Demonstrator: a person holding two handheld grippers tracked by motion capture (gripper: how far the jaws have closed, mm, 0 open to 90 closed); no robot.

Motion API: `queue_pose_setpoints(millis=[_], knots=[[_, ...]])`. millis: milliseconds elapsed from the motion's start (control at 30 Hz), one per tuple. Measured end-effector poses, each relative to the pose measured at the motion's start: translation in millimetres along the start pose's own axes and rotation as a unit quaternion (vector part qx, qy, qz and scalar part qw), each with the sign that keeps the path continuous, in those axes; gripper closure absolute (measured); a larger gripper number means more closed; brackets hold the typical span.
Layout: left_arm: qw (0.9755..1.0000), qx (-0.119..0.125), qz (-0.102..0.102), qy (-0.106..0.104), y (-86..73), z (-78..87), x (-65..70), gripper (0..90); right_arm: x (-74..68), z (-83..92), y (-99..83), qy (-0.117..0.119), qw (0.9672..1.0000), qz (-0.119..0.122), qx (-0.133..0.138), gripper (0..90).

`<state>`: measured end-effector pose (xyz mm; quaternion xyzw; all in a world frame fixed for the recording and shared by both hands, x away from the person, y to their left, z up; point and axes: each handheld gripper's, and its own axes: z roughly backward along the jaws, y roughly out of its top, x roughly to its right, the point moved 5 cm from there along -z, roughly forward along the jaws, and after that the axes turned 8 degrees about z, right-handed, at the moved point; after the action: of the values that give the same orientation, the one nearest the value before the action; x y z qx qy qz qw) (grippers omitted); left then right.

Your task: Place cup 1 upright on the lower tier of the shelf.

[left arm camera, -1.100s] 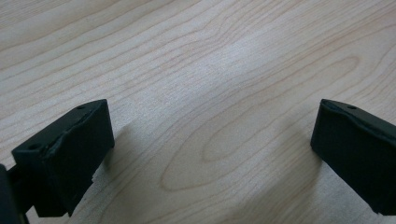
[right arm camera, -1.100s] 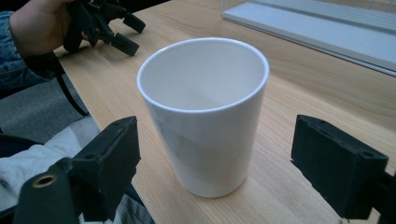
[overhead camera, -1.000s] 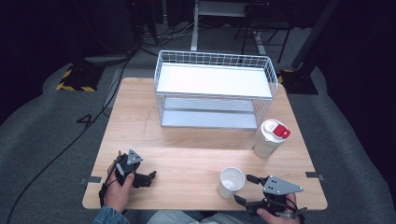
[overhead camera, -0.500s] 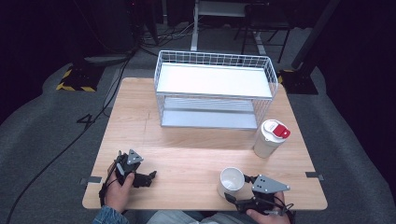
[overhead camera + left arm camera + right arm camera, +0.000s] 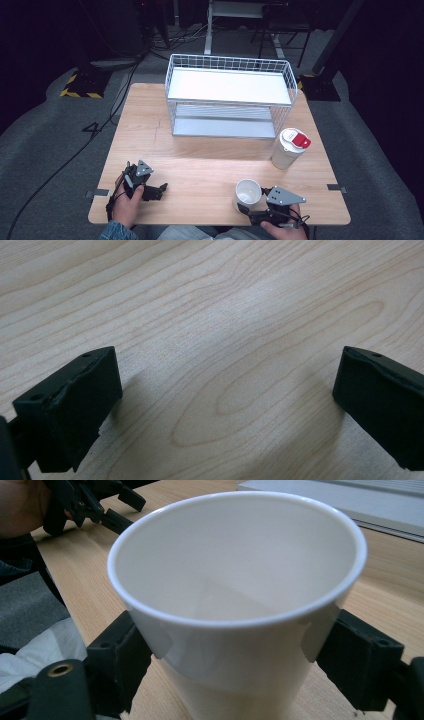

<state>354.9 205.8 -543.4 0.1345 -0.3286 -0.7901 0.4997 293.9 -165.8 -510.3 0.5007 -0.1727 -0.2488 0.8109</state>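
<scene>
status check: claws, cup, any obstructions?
Right claw just closed on white cup. Left claw open on bare table. Nothing blocking.

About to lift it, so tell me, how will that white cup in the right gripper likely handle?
The white cup looks glossy, so it may slip between the right gripper jaws. It is empty, so probably light. It narrows toward its base, so a push could tip it.

Counter layout, as we see it from above

We find the wire rack (image 5: 229,100) at the back middle of the counter (image 5: 200,165), and the lidded container (image 5: 289,148) just before its right end. The cup (image 5: 248,193) stands upright near the front edge, right of centre, between the jaws of the right gripper (image 5: 248,209). The left gripper (image 5: 159,190) rests at front left, well apart from the cup.
</scene>
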Motion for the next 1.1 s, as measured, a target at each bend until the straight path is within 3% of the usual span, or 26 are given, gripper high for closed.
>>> queue_pose_setpoints(millis=[200, 467, 900, 1100], knots=[[1.0, 0.0, 0.0, 0.0, 0.0, 0.0, 0.0, 0.0, 1.2, 1.6, 0.9, -0.009, 0.9999, -0.007, 0.0, 21.4], [0.9999, -0.003, -0.009, -0.005, 1.7, -0.9, -1.5, 0.0, -2.0, 2.5, 2.1, -0.011, 0.9999, 0.003, -0.007, 21.7], [0.9999, -0.002, -0.012, -0.006, 2.7, -1.6, -2.3, 0.0, 4.7, -1.3, 22.3, -0.02, 0.9994, 0.014, -0.025, 21.7], [0.9999, -0.002, -0.011, -0.006, 2.7, -1.6, -2.2, 0.0, 10.0, -6.4, 35.4, -0.026, 0.9992, 0.008, -0.029, 21.8]])
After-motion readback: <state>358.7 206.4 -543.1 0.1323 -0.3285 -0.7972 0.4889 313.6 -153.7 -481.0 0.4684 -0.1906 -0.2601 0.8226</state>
